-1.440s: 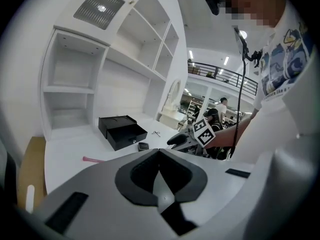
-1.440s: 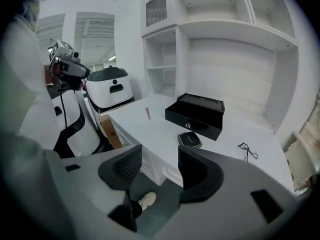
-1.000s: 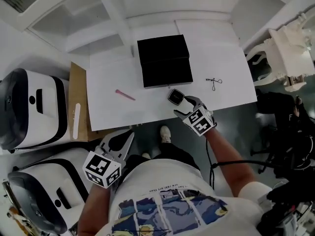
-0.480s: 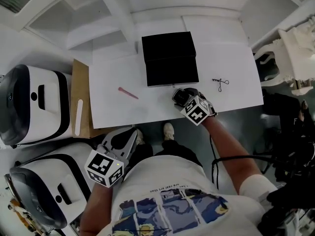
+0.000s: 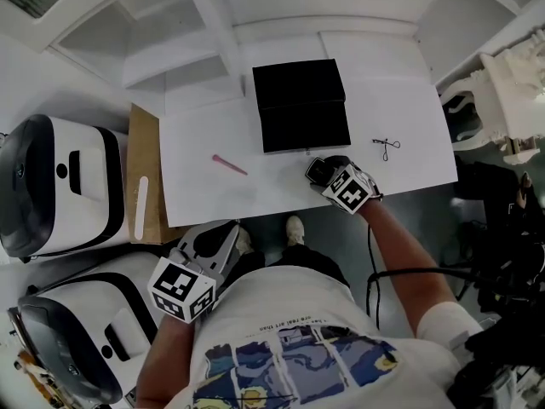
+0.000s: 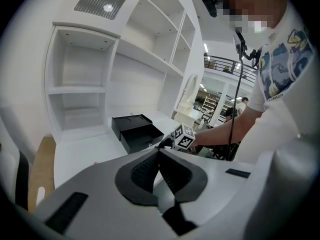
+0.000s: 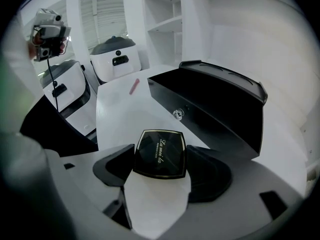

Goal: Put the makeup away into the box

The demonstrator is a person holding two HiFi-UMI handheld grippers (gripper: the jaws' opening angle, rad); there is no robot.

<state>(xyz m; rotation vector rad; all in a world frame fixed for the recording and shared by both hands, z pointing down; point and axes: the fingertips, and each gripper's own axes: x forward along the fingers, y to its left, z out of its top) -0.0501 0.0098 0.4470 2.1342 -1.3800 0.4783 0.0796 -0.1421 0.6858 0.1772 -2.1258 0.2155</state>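
Observation:
A black box (image 5: 302, 105) stands open on the white table (image 5: 204, 194); its dark inside also fills the right gripper view (image 7: 215, 104). In front of it a black square compact (image 7: 160, 153) lies flat on the table. My right gripper (image 5: 328, 173) points steeply down with the compact between its pads. Its jaws have just been opening and stand wide at each side of the compact, not pressing it. A pink stick (image 5: 229, 164) lies to the left and an eyelash curler (image 5: 387, 146) to the right. My left gripper (image 5: 209, 239) hangs below the table's near edge, pads together and empty.
Two white rounded machines (image 5: 51, 186) stand at the left beside a brown board (image 5: 143, 186) with a white strip on it. White shelving (image 5: 170, 24) rises behind the table. An ornate white piece of furniture (image 5: 502, 92) is at the right. A cable runs down from the right arm.
My right gripper has come down and forward, so the compact that lay ahead of its fingers now sits between them. The left gripper has kept still.

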